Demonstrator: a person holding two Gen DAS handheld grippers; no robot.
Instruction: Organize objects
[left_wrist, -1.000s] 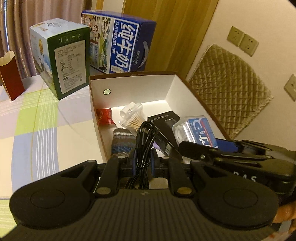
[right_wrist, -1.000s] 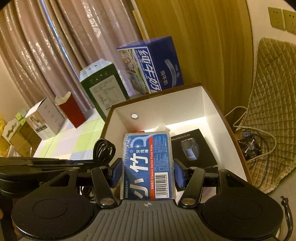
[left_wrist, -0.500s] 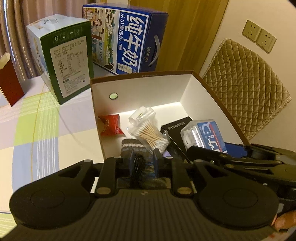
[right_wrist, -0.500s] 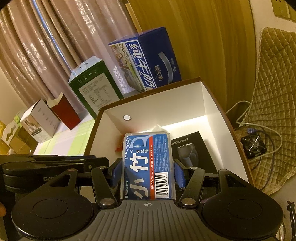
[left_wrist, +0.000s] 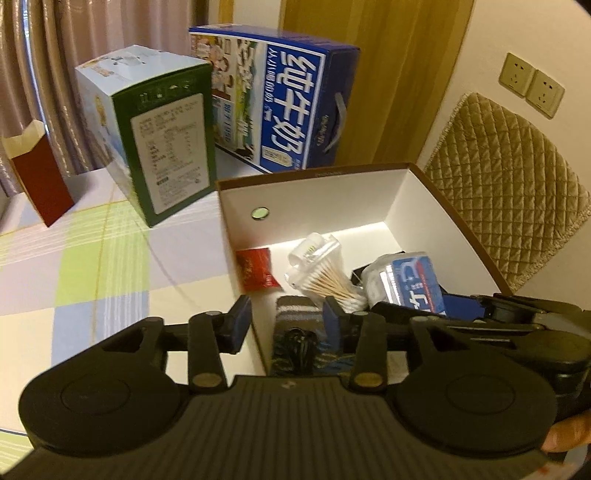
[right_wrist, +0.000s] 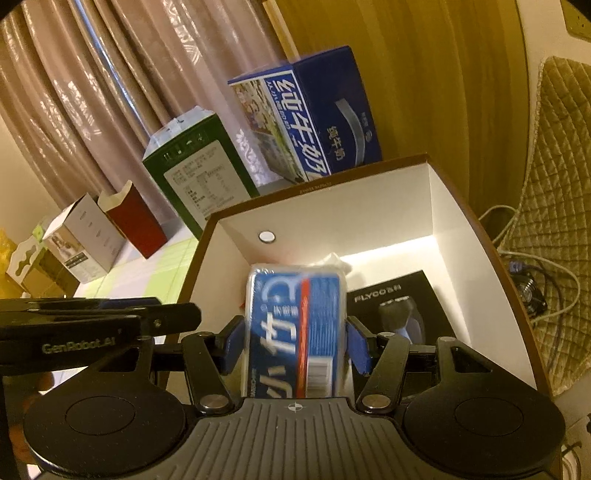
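Both grippers hang over the near end of an open white-lined box (left_wrist: 436, 199). On the left gripper (left_wrist: 288, 325) the jaws have just been opening and now stand spread, straddling the box's left wall; a coiled black cable (left_wrist: 301, 345) lies loose below them on a grey striped cloth (left_wrist: 295, 314), touched by neither pad. Pinched between the blue pads of the right gripper (right_wrist: 295, 341) is a clear plastic case of dental floss picks (right_wrist: 295, 325), its blue label crossed by a red stripe, with large white Chinese characters and a barcode; the small print is blurred, so I cannot read it. It is held above the box floor, near the middle. Inside the box lie a black carton printed "FLYCO" (right_wrist: 402, 306) on the right, a clear tub of cotton swabs (left_wrist: 321, 269) and a red packet (left_wrist: 256, 267) at the left wall. Beyond stand a blue milk carton (left_wrist: 280, 99) with big white characters and a green carton (left_wrist: 166, 147) bearing a printed table. The other tool's side reads "GenRobot.AI".
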